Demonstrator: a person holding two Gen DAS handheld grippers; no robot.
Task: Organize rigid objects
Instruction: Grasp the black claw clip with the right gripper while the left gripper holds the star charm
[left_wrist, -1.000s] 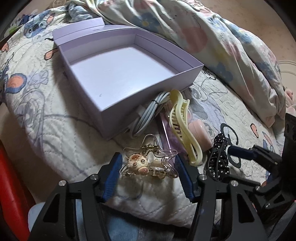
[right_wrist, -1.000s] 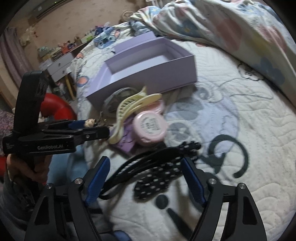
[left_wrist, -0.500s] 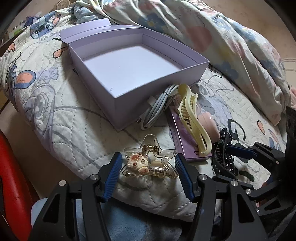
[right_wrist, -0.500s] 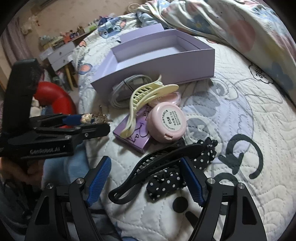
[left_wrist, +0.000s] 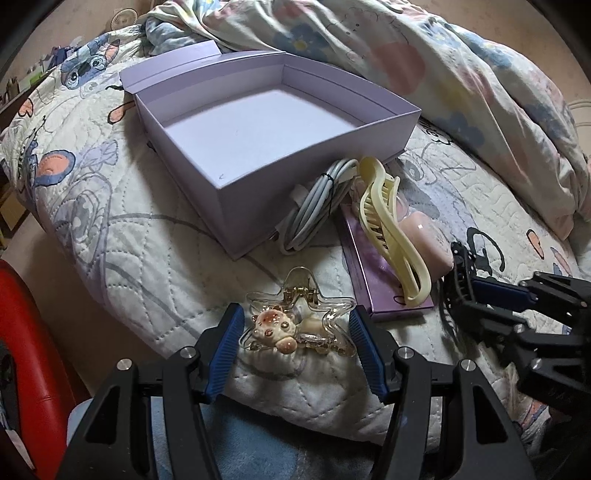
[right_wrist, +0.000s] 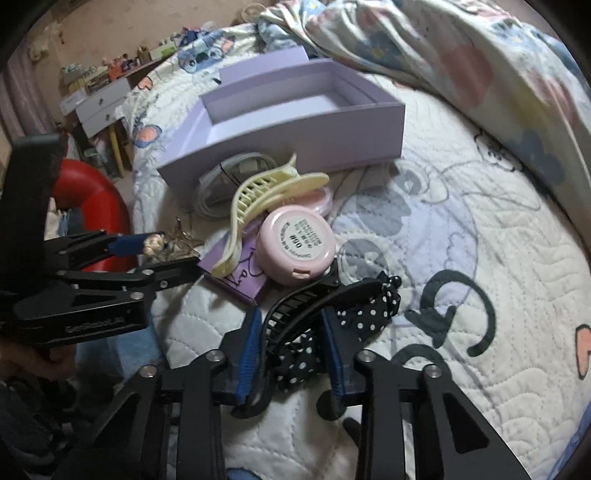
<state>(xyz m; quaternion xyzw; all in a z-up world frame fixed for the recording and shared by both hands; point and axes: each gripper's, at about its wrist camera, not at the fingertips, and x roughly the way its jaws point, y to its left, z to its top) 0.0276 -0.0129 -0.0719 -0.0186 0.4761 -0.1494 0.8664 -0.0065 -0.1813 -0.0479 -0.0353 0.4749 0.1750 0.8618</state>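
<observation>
1. Star-shaped clear charm (left_wrist: 295, 325), with a small cream figure inside, sits between the blue pads of the left claw (left_wrist: 297, 341), low on the quilted bed (left_wrist: 122, 236) near its edge; the pads touch its two side points, so the left claw is clamped on it.
2. Black hair clip (right_wrist: 306, 306) with its polka-dot bow (right_wrist: 369, 310) lies on the quilt between the fingers of the right claw (right_wrist: 291, 354); those jaws are closing, and the blue pads meet the clip's black body on both sides.
3. A lavender box (left_wrist: 266, 136) stands open and empty farther up the bed, with its lid (left_wrist: 170, 70) tucked behind it.
4. Just in front of the box's near wall lies a coiled white cable (left_wrist: 314, 206), touching it.
5. Beside the cable, a cream claw clip (left_wrist: 391, 229) rests across a flat purple packet (left_wrist: 376, 288), and a round pink compact (right_wrist: 295, 251) leans against both, its labelled underside turned up.
6. In the right wrist view the left claw (right_wrist: 162, 251) shows from the side, with a hand (right_wrist: 26, 362) on its handle.
7. A floral duvet (left_wrist: 443, 66) is heaped along the far side of the bed.
8. A red rounded object (right_wrist: 88, 199) stands beside the bed.
</observation>
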